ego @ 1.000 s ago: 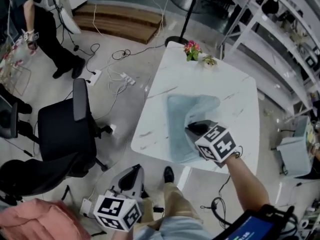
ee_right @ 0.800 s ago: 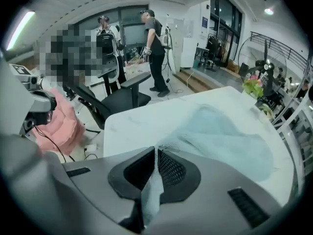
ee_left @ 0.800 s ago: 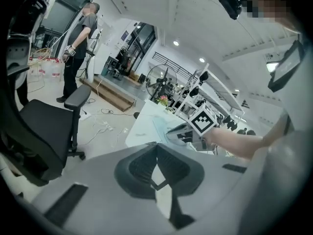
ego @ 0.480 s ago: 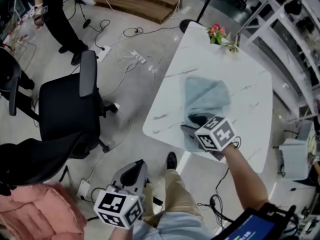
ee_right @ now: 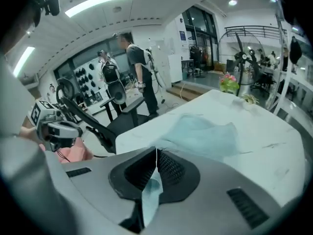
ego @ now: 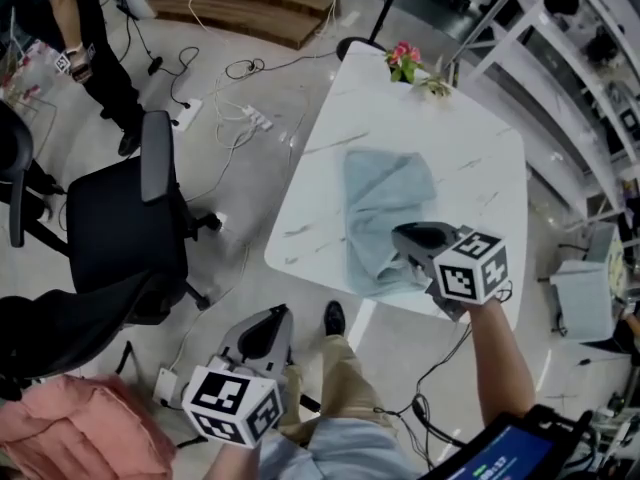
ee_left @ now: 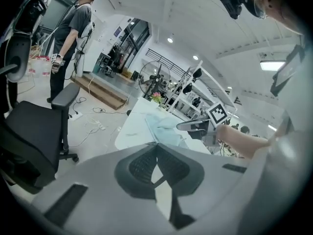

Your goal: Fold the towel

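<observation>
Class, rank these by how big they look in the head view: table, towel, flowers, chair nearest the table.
Largest to smallest: table, chair, towel, flowers. The chair is farther off, yet looks bigger than the towel.

No word or number can be read anywhere. The cube at lower left (ego: 232, 405) and the cube at right (ego: 470, 276) of the head view carry only black-and-white square patterns, no letters. The screen (ego: 503, 457) at the bottom right edge shows a blue band with print too small to read. The wall posters (ee_left: 119, 32) in the left gripper view are blurred.
</observation>
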`<state>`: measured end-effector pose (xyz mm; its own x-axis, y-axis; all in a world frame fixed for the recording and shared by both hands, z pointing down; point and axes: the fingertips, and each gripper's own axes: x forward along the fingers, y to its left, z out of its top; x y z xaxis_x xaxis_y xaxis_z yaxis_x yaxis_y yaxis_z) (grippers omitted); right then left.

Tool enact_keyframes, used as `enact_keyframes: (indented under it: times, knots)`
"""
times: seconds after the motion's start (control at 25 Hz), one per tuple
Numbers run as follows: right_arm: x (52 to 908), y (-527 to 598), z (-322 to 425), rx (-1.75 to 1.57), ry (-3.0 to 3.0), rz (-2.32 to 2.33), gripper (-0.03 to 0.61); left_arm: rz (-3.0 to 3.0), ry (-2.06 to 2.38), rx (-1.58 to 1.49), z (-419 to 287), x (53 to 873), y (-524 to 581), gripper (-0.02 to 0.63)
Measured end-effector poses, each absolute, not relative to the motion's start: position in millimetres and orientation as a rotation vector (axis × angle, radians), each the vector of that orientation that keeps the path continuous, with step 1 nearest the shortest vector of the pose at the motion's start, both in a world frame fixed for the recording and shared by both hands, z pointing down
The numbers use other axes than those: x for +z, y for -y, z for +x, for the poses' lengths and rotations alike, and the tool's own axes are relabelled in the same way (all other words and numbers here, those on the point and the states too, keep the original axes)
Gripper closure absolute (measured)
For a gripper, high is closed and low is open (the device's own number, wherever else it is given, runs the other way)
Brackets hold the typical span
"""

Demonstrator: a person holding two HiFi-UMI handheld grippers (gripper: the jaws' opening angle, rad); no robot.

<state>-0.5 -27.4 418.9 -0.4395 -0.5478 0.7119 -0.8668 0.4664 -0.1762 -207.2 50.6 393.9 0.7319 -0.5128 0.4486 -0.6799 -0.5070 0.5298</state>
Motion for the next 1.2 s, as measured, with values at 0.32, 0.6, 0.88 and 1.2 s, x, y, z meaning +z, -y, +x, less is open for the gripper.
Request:
enact_keyframes:
  times: [0.32,0.6,0.88,1.2]
  knots:
    - [464.2,-7.2,-20.6,0.845,2.109,0.952,0.558,2.234,0.843,0.352,-197.3,404.6,-59.1,0.606]
    - [508.8,-48.8,-76.5,0.759,2.064,0.791,0.558,2.262,0.82,0.35,-182.7,398.8,-59.3,0.606]
    - [441.4,-40.4,-69.0,0.741,2.218,0.811,0.532,2.323,0.769,0.329,-147.7,382.7,-52.7,0.606]
    - [377.3,1.9,58.9,0.589,2.166,1.049,0.532,2.445,0.689,0.398,-67.7,368.6,-45.6,0.606]
